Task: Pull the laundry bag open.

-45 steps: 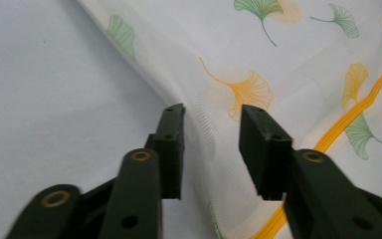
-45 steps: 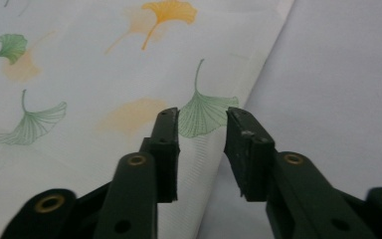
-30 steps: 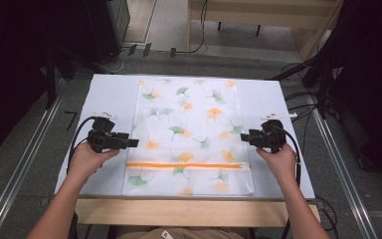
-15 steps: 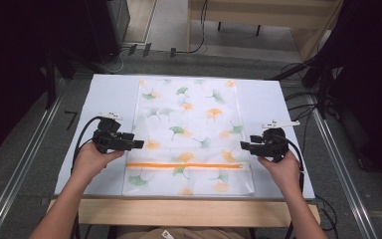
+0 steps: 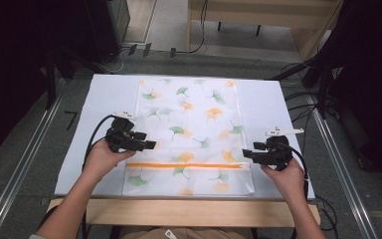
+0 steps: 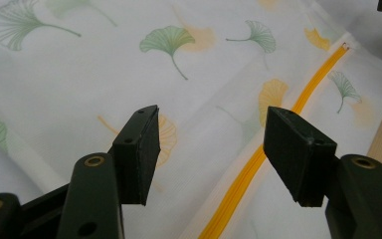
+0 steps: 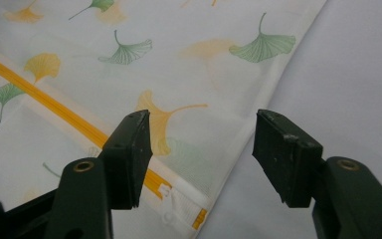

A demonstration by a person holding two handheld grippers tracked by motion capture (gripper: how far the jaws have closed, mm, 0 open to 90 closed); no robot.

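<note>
Lying flat on a white table (image 5: 104,99), with dark floor and cables beyond: one mesh laundry bag (image 5: 189,124), printed with green and orange leaves.

Running across the bag's near end: orange zipper (image 5: 184,165), with its white pull (image 7: 166,191) sitting just below and between the right claw's jaws.

Hovering at the bag's left edge: left claw (image 5: 146,145), jaws standing apart, nothing between them, zipper passing just ahead under the gap.

Hovering at the bag's right edge: right claw (image 5: 247,153), jaws having just been opening, now wide, nothing gripped, bag corner and pull directly beneath.

Risks, judged: pinching thin mesh instead of the pull; dragging the light bag sideways without the left claw pinning it; bunching fabric and jamming the zipper.
</note>
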